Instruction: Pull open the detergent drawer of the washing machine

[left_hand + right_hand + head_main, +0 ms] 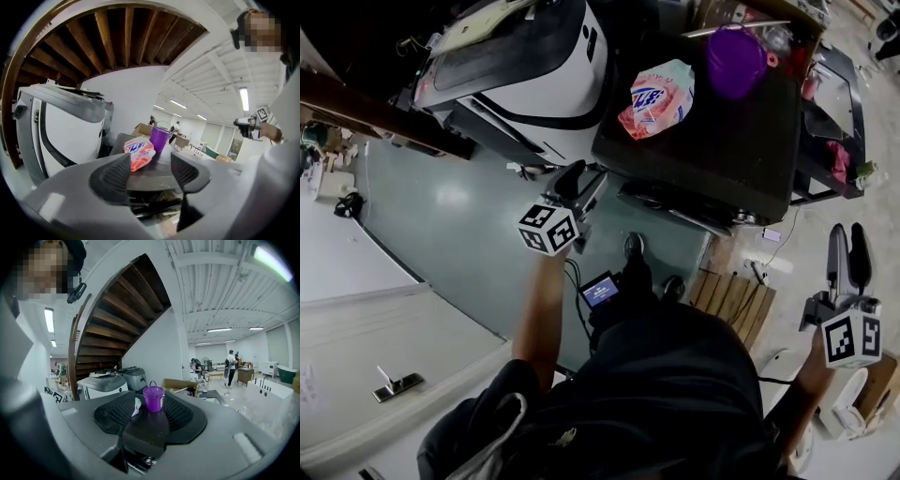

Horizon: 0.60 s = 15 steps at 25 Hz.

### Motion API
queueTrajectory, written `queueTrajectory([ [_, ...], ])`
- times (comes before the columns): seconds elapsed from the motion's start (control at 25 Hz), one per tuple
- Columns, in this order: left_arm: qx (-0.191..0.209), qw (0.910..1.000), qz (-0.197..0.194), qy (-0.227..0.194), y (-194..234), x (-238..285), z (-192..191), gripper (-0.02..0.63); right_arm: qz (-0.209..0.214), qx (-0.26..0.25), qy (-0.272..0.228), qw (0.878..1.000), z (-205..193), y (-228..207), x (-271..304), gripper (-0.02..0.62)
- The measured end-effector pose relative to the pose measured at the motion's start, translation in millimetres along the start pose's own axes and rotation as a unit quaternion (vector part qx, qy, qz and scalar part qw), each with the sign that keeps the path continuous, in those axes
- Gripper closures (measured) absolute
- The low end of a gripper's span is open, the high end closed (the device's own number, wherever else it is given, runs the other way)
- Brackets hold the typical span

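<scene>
The left gripper (581,183) points at the near left corner of the black-topped washing machine (703,141). Its claw is spread only narrowly, with nothing in it. The right gripper (848,232) is well to the right, clear of the machine. It is likewise narrowly parted and empty.

The detergent drawer cannot be picked out. It is probably in the front panel (675,199), just under the top's near edge, close ahead of the left claw. To do this well, the claw should likely go lower and level with that panel. It should widen enough to take the drawer's lip and pinch it squarely. The pull should then be straight back toward the person, not sideways, so the drawer doesn't jam.

On the top, a pink-and-white detergent bag (657,98) carries blue lettering too blurred to read. Right of it and farther back is a purple bucket (735,60) with no visible print.
</scene>
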State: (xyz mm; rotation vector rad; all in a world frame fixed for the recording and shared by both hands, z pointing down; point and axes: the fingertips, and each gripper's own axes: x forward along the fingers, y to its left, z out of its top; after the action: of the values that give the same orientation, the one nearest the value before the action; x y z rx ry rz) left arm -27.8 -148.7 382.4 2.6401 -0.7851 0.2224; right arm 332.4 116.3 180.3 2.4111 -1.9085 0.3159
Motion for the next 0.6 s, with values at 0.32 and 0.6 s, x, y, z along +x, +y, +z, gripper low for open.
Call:
queueTrajectory([
  [0.32, -0.093, 0.9946, -0.025, 0.040, 46, 45, -81, 0.311, -0.026, -0.019, 0.031, 0.999, -3, 6, 9, 0.402],
  [0.6, -0.156, 0.9851, -0.053, 0.050, 69, 70, -141, 0.287, -0.035, -0.028, 0.055, 0.997, -12, 13, 21, 0.402],
])
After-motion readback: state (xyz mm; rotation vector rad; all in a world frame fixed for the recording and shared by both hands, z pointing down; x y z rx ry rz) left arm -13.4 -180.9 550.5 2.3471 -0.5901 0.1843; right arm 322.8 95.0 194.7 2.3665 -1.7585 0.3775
